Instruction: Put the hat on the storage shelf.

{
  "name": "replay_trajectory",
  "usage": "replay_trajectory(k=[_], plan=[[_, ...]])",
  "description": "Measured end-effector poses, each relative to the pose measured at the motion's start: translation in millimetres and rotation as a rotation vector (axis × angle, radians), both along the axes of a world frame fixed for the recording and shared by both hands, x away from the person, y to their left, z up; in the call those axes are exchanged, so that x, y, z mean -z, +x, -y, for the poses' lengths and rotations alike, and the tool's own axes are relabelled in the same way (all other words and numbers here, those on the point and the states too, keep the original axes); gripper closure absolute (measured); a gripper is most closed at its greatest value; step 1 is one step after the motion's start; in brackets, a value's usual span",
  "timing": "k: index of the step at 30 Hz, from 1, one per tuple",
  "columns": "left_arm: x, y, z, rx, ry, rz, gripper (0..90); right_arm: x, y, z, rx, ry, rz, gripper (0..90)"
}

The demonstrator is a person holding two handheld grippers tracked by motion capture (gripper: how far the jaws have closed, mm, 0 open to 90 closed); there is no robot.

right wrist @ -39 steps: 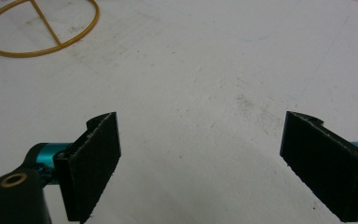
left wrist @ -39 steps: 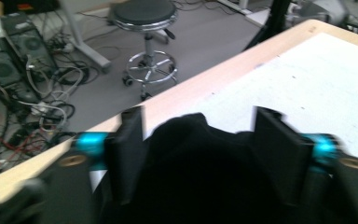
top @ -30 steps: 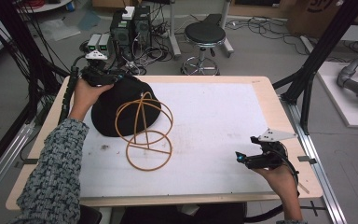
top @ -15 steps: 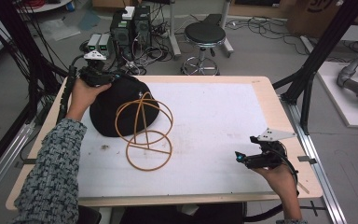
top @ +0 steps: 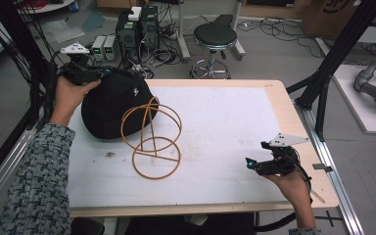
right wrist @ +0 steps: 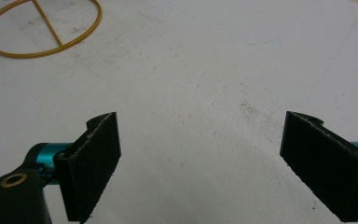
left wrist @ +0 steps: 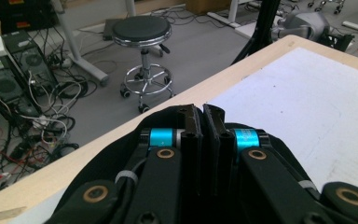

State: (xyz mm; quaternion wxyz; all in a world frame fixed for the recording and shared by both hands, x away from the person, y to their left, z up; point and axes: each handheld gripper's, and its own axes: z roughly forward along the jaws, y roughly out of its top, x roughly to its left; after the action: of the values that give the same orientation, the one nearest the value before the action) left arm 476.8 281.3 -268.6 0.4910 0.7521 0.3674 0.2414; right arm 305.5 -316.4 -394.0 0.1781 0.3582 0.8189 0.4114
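Wooden-edged table [top: 293, 122] with a white mat, set in a workshop with a grey floor.

Near edge, right: right gripper [top: 254, 165] held low over the mat in the person's right hand [top: 293, 183], pointing left across the table. Its jaws stand wide apart with nothing between them; the right gripper view shows bare, scuffed mat under them.

Centre-left: yellow wire stand [top: 152, 139], a flat ring with a crossbar on the mat and upright hoops rising from it. The ring appears at the top left of the right gripper view [right wrist: 42, 28], well apart from the jaws.

Far left: black cap [top: 112, 105] lying just behind the stand, its front touching or overlapping the hoops. Left gripper [top: 105, 73] sits at the cap's far rim, held by the left hand [top: 71, 95], forearm in a grey patterned sleeve [top: 34, 186]. Its jaws are pressed together on the cap's black fabric [left wrist: 121, 158].

Beyond the table: round black stool [top: 215, 36], computer towers [top: 137, 29] and loose cables on the floor.
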Motion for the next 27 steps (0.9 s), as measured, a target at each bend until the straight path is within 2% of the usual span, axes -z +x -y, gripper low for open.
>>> replay_trajectory(k=[14, 22, 23, 27], plan=[[-55.9, -32.4, -18.8, -0.009, 0.017, 0.088, 85.3, -2.0, 9.1, -7.9, -0.022, 0.007, 0.006, 12.0], [-77.4, -38.1, -24.6, -0.036, -0.001, 0.123, 85.3, -4.2, 11.3, -12.3, -0.036, 0.009, 0.011, 12.0], [-79.6, -38.9, -24.7, -0.039, -0.018, 0.126, 85.3, -4.1, 11.5, -12.6, -0.037, 0.009, 0.010, 12.0], [-90.4, -42.0, -26.8, -0.040, -0.013, 0.142, 85.3, -3.9, 12.1, -13.3, -0.042, 0.009, 0.011, 12.0]])
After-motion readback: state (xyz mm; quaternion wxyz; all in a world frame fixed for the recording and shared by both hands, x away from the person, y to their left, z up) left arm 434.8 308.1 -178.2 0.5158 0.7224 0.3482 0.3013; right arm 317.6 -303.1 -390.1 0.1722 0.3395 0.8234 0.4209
